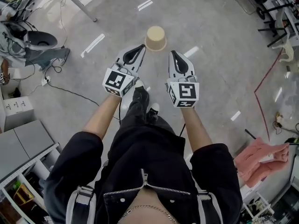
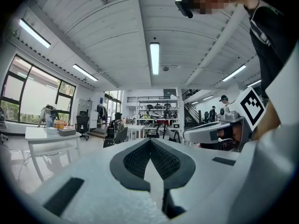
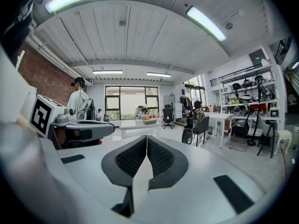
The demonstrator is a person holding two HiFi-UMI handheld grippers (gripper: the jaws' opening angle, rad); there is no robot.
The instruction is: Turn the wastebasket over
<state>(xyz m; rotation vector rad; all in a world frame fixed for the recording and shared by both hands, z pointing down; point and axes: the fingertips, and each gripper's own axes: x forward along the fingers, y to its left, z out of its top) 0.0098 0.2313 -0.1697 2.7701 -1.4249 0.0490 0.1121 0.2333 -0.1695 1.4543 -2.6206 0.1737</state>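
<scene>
The wastebasket (image 1: 155,38) stands on the floor (image 1: 210,27) just past the tips of both tools, seemingly with its narrower closed end up, though that is hard to confirm from above. The left hand-held gripper (image 1: 141,47) and the right hand-held gripper (image 1: 174,54) each have their jaws pressed together on nothing, and neither touches the basket. To flip it well, I judge, the jaws should open first, come down low on opposite sides of the rim and clamp firmly, since a light basket would likely skid on this smooth floor if merely nudged.
</scene>
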